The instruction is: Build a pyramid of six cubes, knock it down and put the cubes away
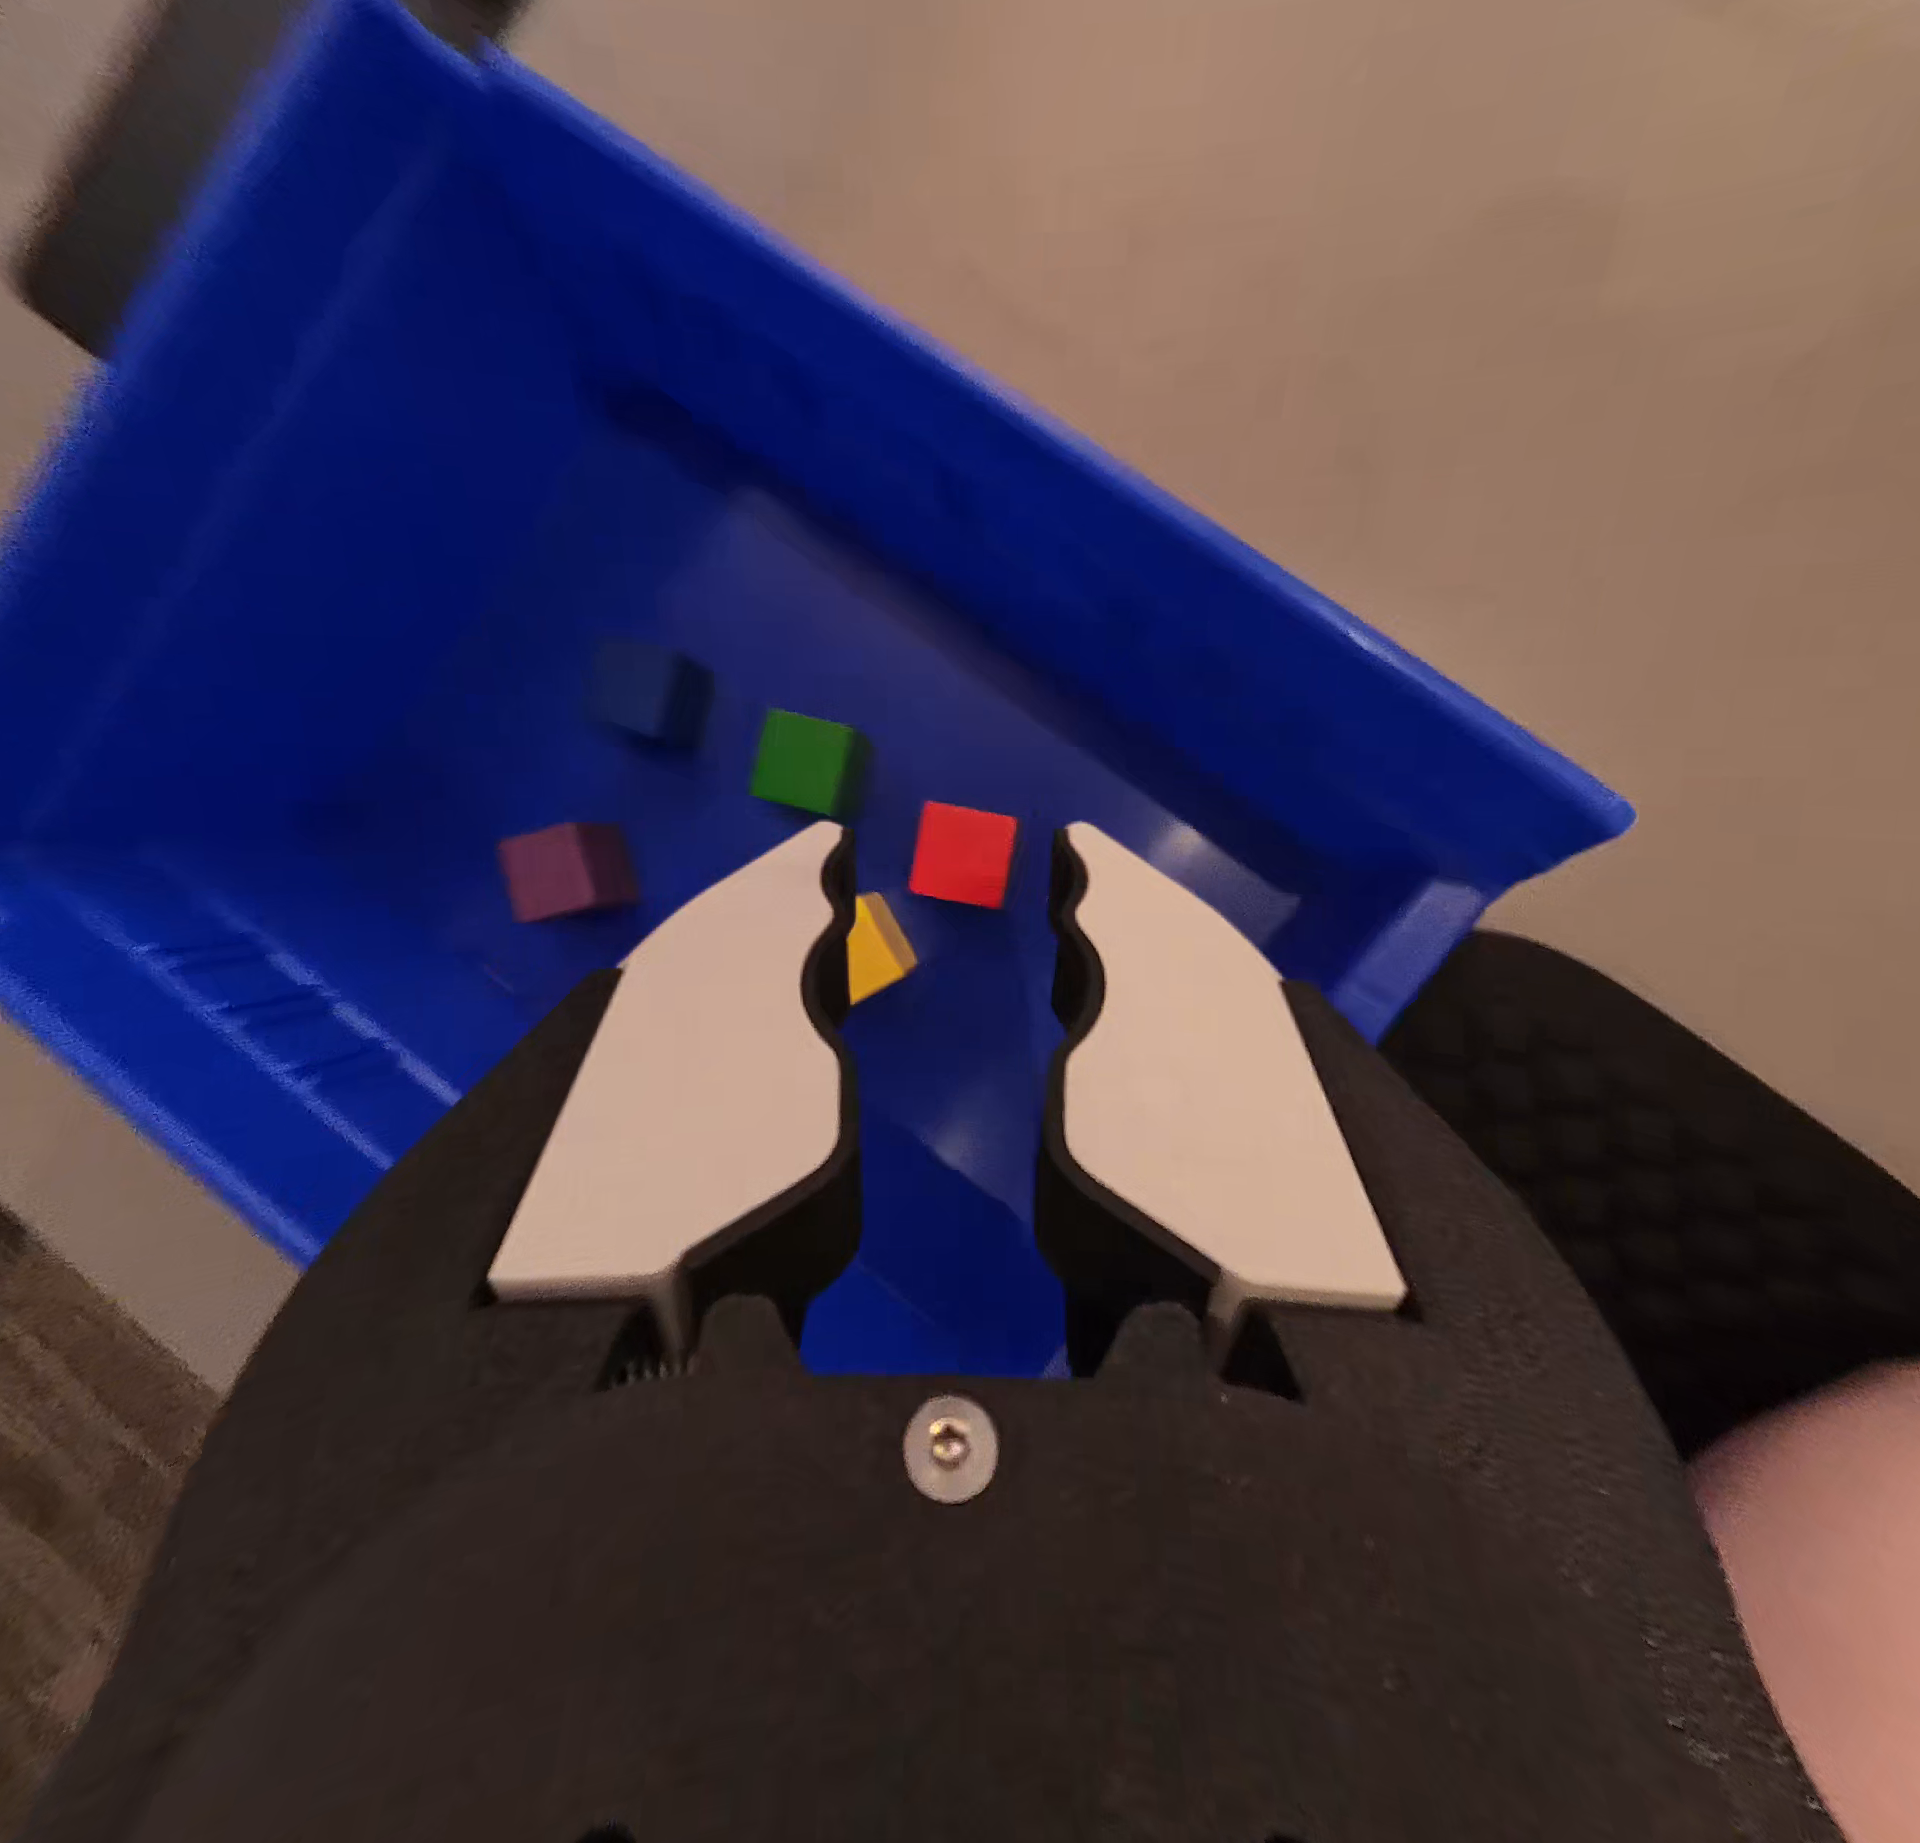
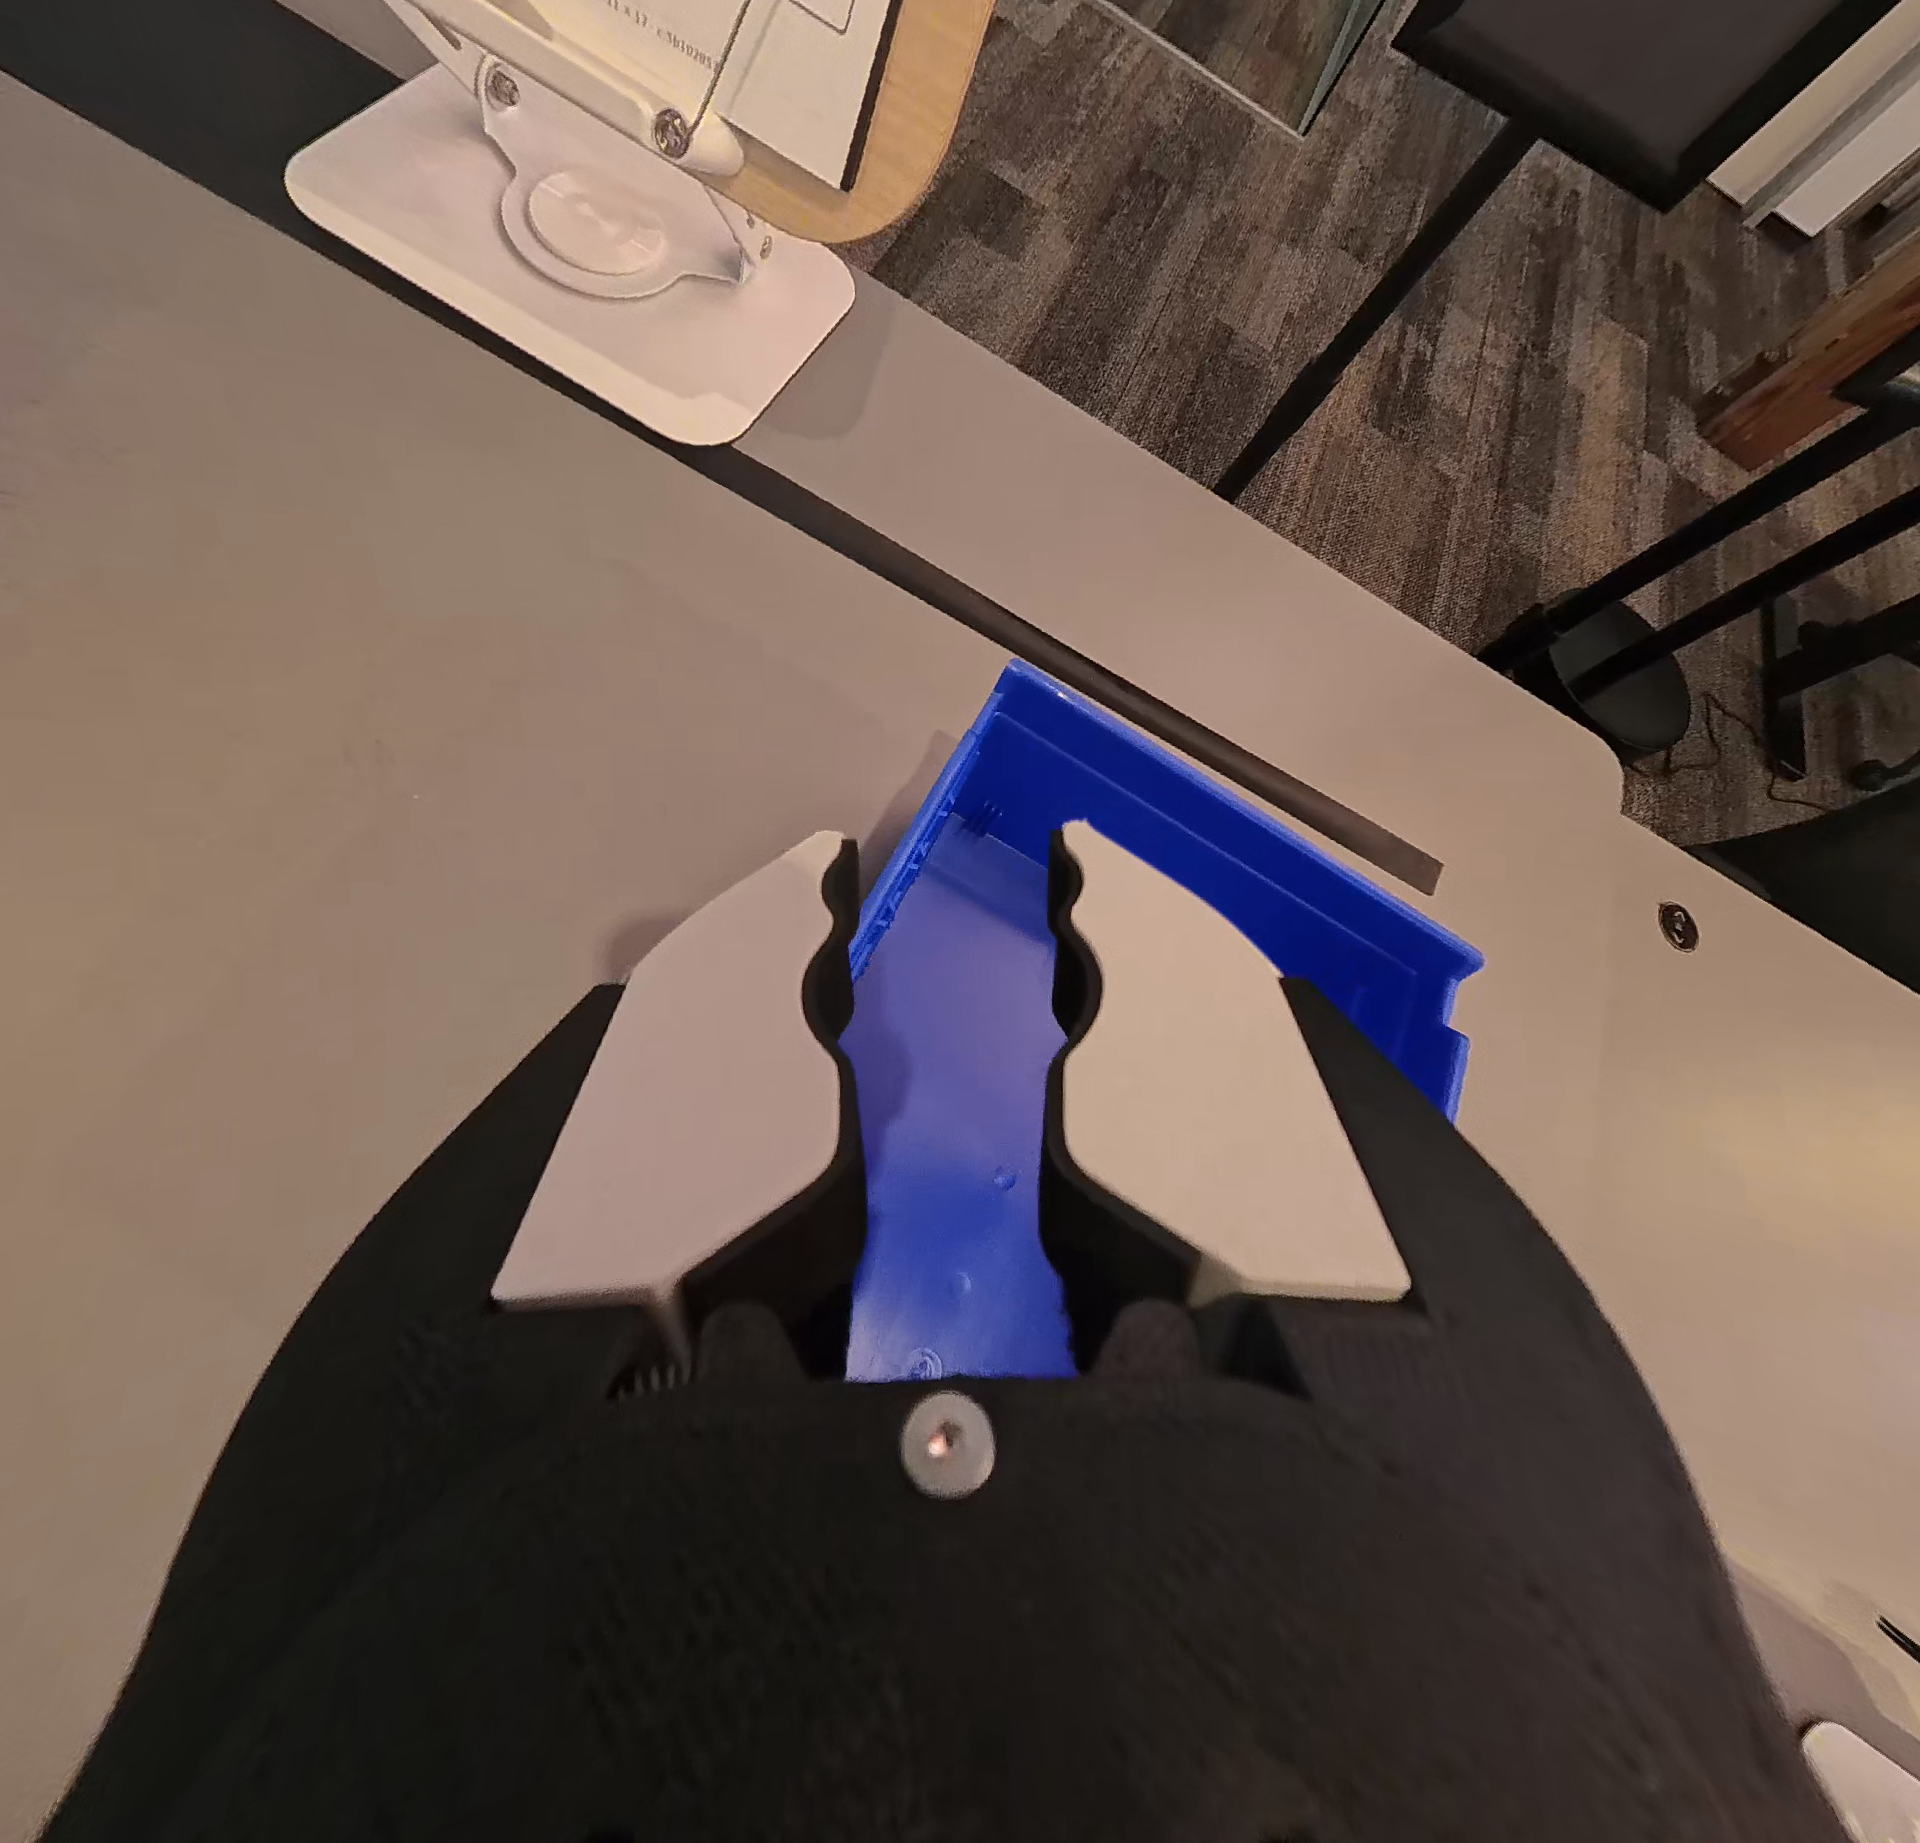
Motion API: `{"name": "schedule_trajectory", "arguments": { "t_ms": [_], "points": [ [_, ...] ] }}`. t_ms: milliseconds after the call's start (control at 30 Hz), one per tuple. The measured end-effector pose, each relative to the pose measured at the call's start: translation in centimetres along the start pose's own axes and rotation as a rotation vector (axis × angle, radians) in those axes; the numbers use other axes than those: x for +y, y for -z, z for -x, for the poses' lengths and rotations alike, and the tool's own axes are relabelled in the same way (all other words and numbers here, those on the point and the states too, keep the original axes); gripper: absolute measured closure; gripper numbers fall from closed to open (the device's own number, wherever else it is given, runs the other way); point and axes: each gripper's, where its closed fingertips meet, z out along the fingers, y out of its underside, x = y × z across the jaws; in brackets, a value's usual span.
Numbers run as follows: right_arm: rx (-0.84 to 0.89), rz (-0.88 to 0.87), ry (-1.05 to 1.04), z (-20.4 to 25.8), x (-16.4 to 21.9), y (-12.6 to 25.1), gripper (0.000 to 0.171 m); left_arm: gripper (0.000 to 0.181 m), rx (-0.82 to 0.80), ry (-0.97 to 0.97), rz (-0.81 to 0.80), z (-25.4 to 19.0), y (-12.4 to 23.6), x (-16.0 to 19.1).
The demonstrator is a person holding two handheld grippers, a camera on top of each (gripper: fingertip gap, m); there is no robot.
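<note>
Below my spread left gripper (image 1: 951,837) five cubes (image 1: 963,854) lie in the bin (image 1: 1091,505), yellow (image 1: 876,946) half-hidden at six o'clock of green (image 1: 808,760); right gripper (image 2: 951,837) spread, empty.

Glossy blue plastic bin (image 1: 1039,505), matt painted cubes (image 1: 962,854)

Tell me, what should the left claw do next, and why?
Probably lift clear of the blue bin. The left claw is open and holds nothing, and five cubes show in the bin: red, green, yellow, purple, dark blue. A sixth cannot be seen.
</note>
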Motion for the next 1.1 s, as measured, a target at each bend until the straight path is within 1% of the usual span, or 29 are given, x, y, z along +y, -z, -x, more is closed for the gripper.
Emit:
{"name": "schedule_trajectory", "arguments": {
  "t_ms": [133,267,367,700,800,967,1033,1100],
  "points": [
    [-0.005,0.011,-0.011,-0.4,0.4,-0.3,0.135,0.145,0.038,-0.012,0.151,-0.4,-2.2,1.8],
    [-0.016,0.021,-0.019,-0.5,0.7,-0.5,0.135,0.144,0.068,-0.011,0.248,-0.6,-4.3,2.5],
    [-0.02,0.023,-0.021,-0.6,0.8,-0.6,0.135,0.143,0.084,-0.025,0.29,-0.7,-5.4,3.0],
    [-0.039,0.049,-0.009,-0.3,1.3,-0.9,0.135,0.143,0.065,-0.017,0.377,0.3,-7.0,5.1],
    [-0.043,0.059,-0.008,-0.3,1.5,-1.0,0.135,0.152,0.058,-0.046,0.389,0.6,-7.3,5.5],
    [-0.051,0.07,-0.013,-0.3,1.8,-1.3,0.135,0.152,0.097,-0.046,0.373,0.0,-7.1,5.3],
    [-0.051,0.079,-0.011,-0.4,2.0,-1.4,0.135,0.152,0.081,-0.028,0.349,0.3,-6.2,4.8],
    [-0.051,0.083,-0.012,-0.5,2.1,-1.4,0.135,0.152,0.018,-0.02,0.262,1.1,-4.4,3.5]
  ]
}}
